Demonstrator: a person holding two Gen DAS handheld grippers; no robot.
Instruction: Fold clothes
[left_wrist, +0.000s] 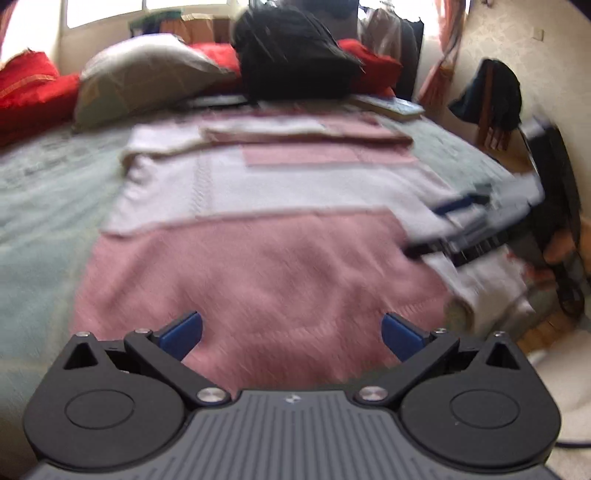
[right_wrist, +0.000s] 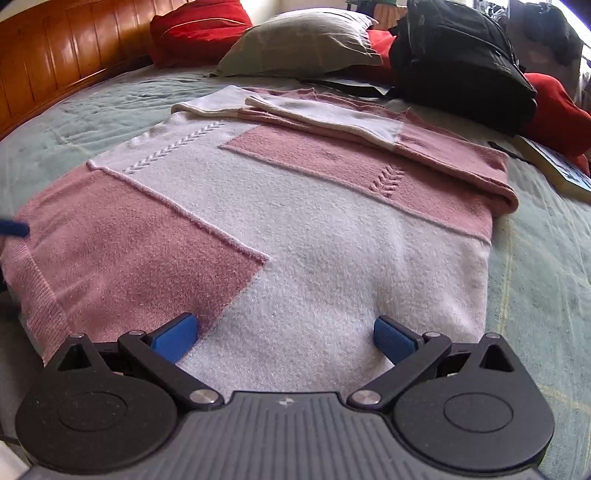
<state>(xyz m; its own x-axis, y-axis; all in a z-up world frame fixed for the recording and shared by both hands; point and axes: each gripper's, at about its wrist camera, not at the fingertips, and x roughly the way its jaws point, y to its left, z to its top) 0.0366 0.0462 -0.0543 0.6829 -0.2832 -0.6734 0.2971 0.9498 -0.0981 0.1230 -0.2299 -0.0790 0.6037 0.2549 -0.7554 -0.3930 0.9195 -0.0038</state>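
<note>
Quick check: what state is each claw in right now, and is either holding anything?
Left claw: open, holding nothing, above the sweater.
Right claw: open, holding nothing, above the sweater's near edge.

Daylight pours from a blown-out window (left_wrist: 147, 11) far ahead of the left gripper (left_wrist: 291, 334), whose view is smeared throughout by motion blur. The right wrist view is sharp, evenly lit and softly shadowed. Fisheye bending curves both pictures at their dark-cornered edges.
</note>
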